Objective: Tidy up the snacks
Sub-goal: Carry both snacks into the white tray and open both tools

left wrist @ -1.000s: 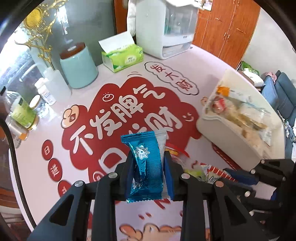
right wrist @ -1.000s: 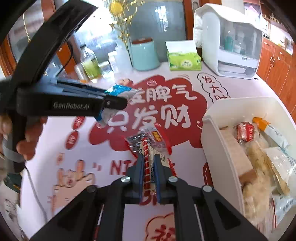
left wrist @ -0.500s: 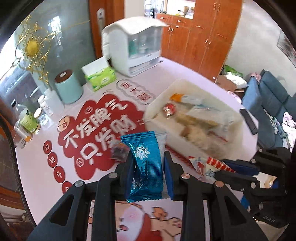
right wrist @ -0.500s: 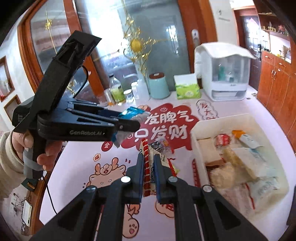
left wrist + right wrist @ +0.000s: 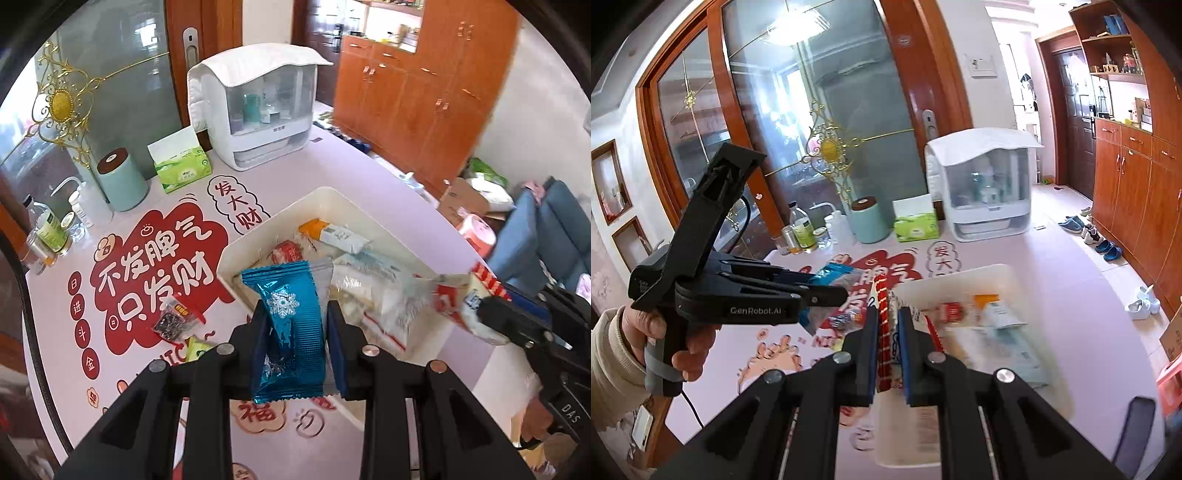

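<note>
A blue foil snack packet [image 5: 291,328], printed with a white snowflake, is pinched upright between the fingers of the left gripper [image 5: 295,332] and is held above the near-left corner of the white bin [image 5: 258,236]. A red-and-white striped packet [image 5: 884,332] is clamped edge-on between the fingers of the right gripper [image 5: 886,339], also raised over the bin; in the left wrist view it is seen at the right, near the bin's far side. Several wrapped snacks are already gathered inside the bin, among them an orange-tipped pack [image 5: 334,234] and a small red one [image 5: 286,253]. On the printed table mat [image 5: 122,280] two items are left out: a small dark packet with red trim [image 5: 173,321] and a yellow-green one [image 5: 197,349] just beside it. The task is judged to be well advanced: most snacks are binned, two are carried for release, and two remain to be collected.
</note>
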